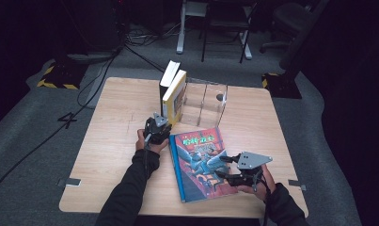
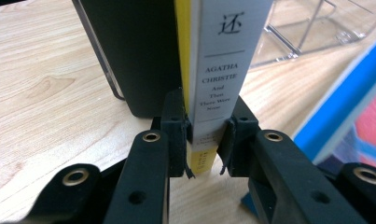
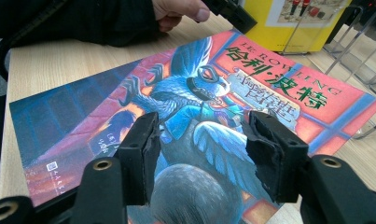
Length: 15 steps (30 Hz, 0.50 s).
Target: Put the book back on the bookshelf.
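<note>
A yellow-covered paperback (image 1: 174, 96) stands upright next to a black book (image 1: 167, 80) at the left end of a clear acrylic stand (image 1: 206, 101). My left gripper (image 1: 161, 120) is shut on the bottom of the paperback's white spine (image 2: 223, 70), its pads (image 2: 176, 135) pressing on both sides. A large, colourful illustrated book (image 1: 196, 165) lies flat at the table's front. My right gripper (image 1: 223, 167) hovers open over that book's right part, its jaws spread above the cover (image 3: 199, 93) with nothing held between them.
The wooden table (image 1: 112, 141) has bare surface on its left and far right. The flat book's blue spine (image 2: 344, 102) lies just right of my left gripper. Chairs and cables stand on the floor beyond the table.
</note>
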Tool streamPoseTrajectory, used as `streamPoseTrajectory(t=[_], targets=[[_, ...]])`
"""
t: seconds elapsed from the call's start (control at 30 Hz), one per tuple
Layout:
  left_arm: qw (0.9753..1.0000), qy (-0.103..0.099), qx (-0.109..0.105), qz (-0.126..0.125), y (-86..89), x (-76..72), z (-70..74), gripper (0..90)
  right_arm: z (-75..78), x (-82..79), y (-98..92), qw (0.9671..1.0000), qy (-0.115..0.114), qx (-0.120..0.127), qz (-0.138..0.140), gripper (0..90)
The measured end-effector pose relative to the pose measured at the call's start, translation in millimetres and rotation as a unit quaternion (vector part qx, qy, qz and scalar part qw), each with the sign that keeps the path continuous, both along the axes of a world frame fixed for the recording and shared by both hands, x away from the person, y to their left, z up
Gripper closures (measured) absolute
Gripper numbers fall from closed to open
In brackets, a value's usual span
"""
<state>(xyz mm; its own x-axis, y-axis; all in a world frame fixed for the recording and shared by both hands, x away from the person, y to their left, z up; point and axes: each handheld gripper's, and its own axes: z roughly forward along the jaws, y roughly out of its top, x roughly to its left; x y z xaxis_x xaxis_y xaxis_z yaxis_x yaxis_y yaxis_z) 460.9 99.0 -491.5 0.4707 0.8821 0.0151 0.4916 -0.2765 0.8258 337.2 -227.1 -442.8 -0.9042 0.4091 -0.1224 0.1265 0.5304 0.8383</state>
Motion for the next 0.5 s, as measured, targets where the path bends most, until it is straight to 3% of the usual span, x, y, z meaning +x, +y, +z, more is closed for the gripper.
streamPoseTrajectory(t=[0.23,0.3,0.5], targets=[[0.9984,-0.028,0.012,0.048,-16.8,2.2,-4.1,75.4,-0.7,1.4,0.3,1.0,0.001,0.0,-0.001,45.5],[0.9979,-0.036,0.023,0.05,-19.8,3.6,-4.2,75.4,-0.4,0.8,0.1,1.0,0.0,-0.001,0.001,45.5],[0.9974,-0.049,0.021,0.049,-21.2,5.4,-3.2,75.5,-1.7,1.9,-1.0,1.0,0.002,-0.001,0.001,45.8]])
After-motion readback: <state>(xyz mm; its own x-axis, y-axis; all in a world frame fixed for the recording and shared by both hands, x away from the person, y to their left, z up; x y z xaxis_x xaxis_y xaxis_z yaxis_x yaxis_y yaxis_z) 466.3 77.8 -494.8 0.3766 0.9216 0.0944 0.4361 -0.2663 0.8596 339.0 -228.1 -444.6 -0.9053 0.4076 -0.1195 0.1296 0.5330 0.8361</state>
